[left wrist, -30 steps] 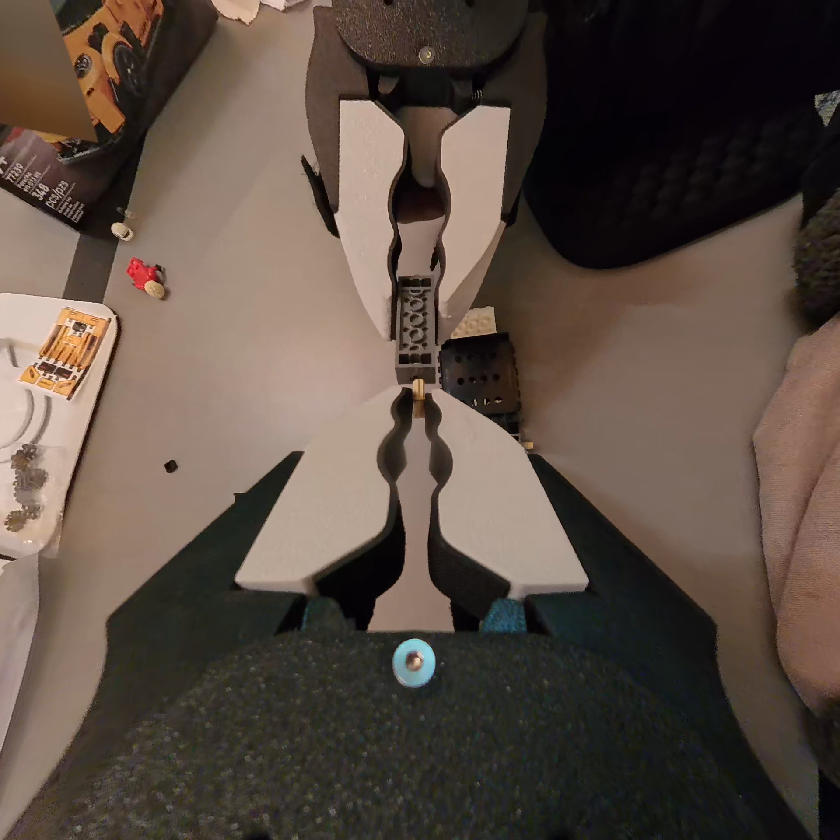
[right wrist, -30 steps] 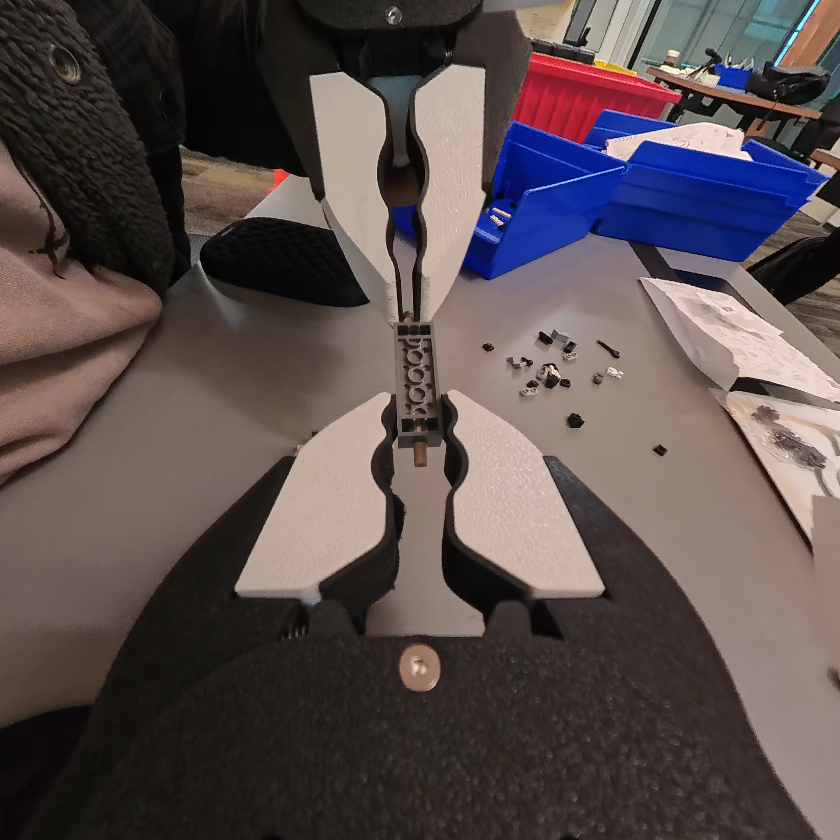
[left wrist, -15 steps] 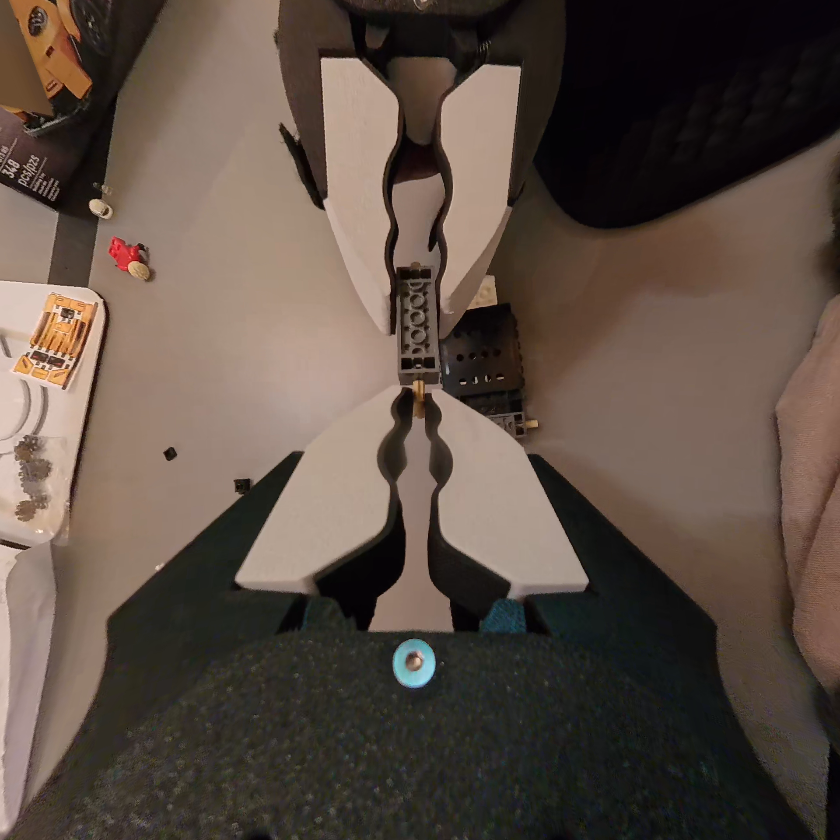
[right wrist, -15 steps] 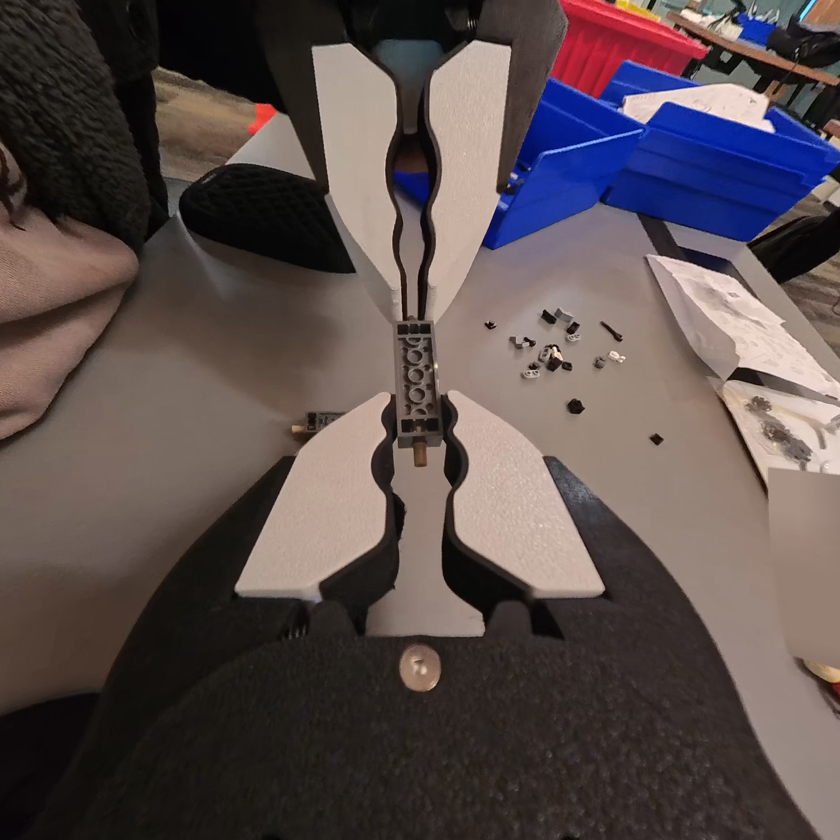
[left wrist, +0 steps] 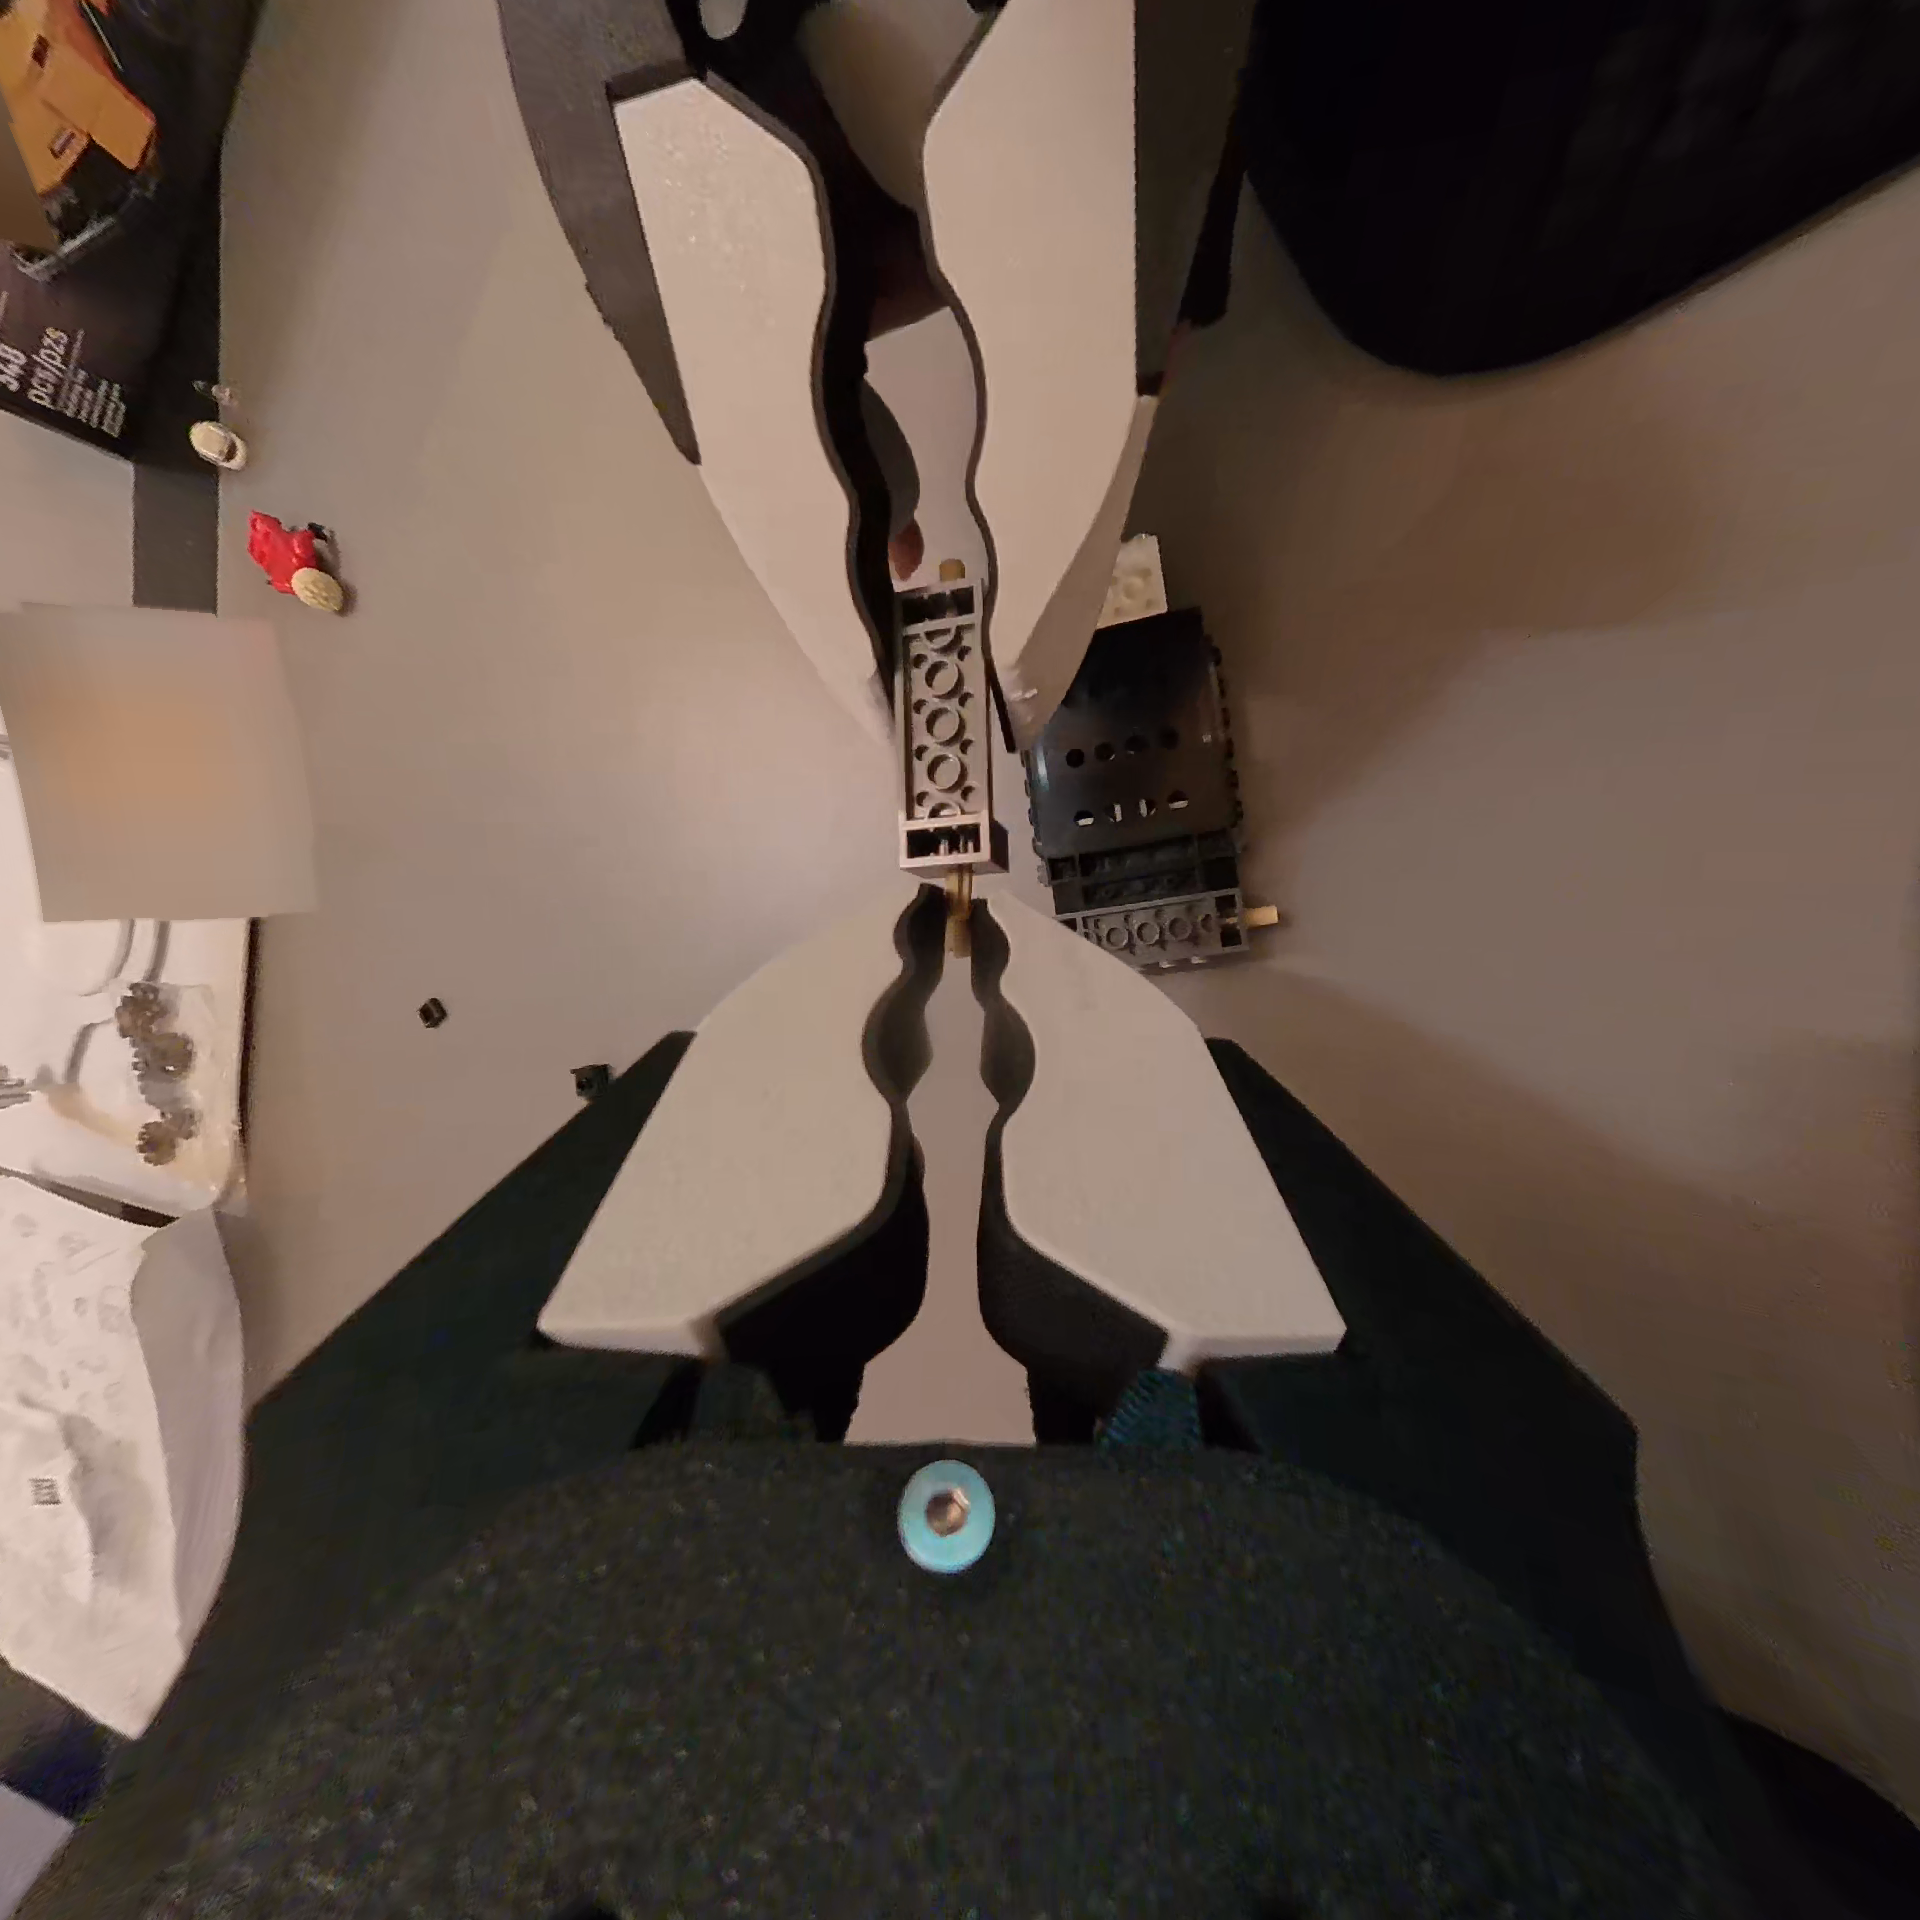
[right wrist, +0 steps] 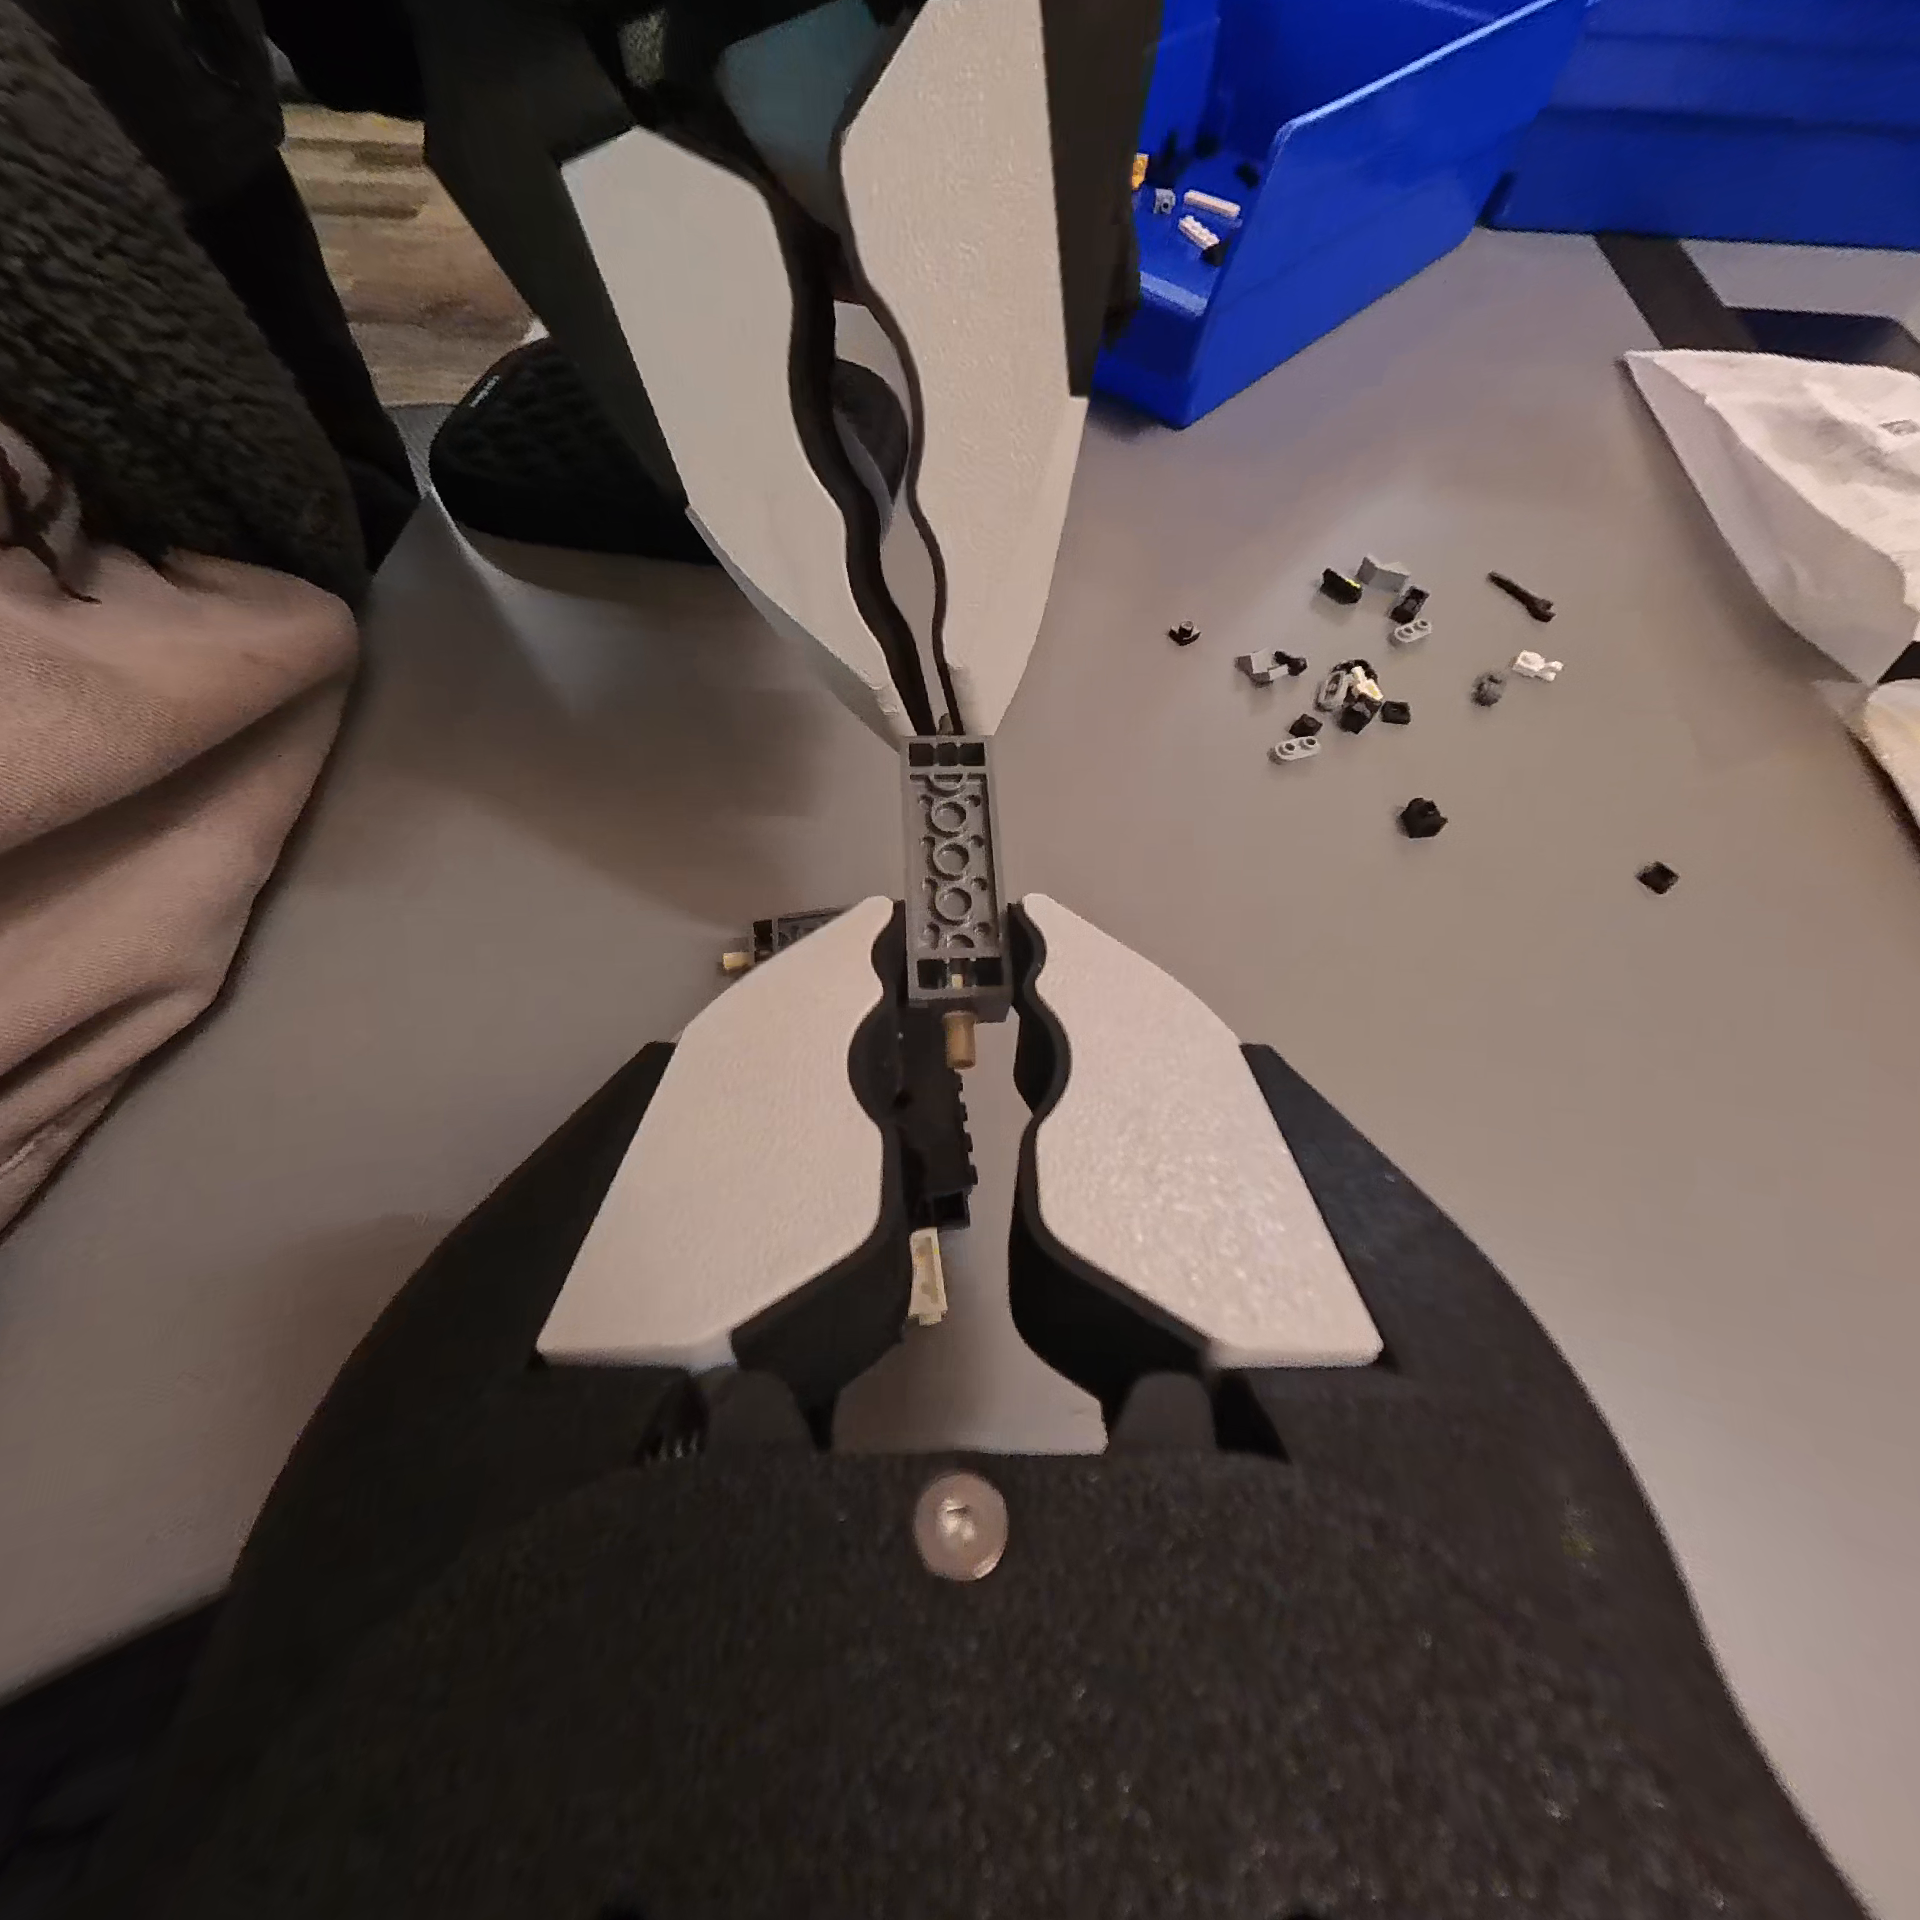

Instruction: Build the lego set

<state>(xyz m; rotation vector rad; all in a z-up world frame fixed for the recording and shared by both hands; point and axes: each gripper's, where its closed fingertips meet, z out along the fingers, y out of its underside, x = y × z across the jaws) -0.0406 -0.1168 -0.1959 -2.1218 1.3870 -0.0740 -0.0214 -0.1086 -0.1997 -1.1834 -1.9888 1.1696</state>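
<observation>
A grey brick (right wrist: 954, 868) with round holes hangs in the air between my two grippers, which meet tip to tip. My right gripper (right wrist: 958, 940) is shut on its near end; a tan pin (right wrist: 958, 1034) sticks out of that end. In the left wrist view the same grey brick (left wrist: 943, 727) sits between the right gripper's fingertips (left wrist: 1049, 644). My left gripper (left wrist: 958, 914) is shut on a second tan pin (left wrist: 958, 920) at the brick's other end. A black chassis assembly (left wrist: 1132, 790) lies on the grey table just right of the brick, and shows under my right gripper (right wrist: 940, 1132).
Blue bins (right wrist: 1351, 208) stand at the back right. Several small loose pieces (right wrist: 1340, 686) and white paper sheets (right wrist: 1818, 499) lie to the right. The set box (left wrist: 73, 208), a red piece (left wrist: 281, 545) and a bag of small parts (left wrist: 156, 1070) lie left. A person's sleeve (right wrist: 135, 779) is close by. The grippers are tip to tip, or close to it. From either gripper's tips it is about 30 centimetres to the red piece (left wrist: 281, 545).
Both grippers have moved together with the brick still between them, closer over the black chassis, which now shows under my right gripper. The grips have not changed.
</observation>
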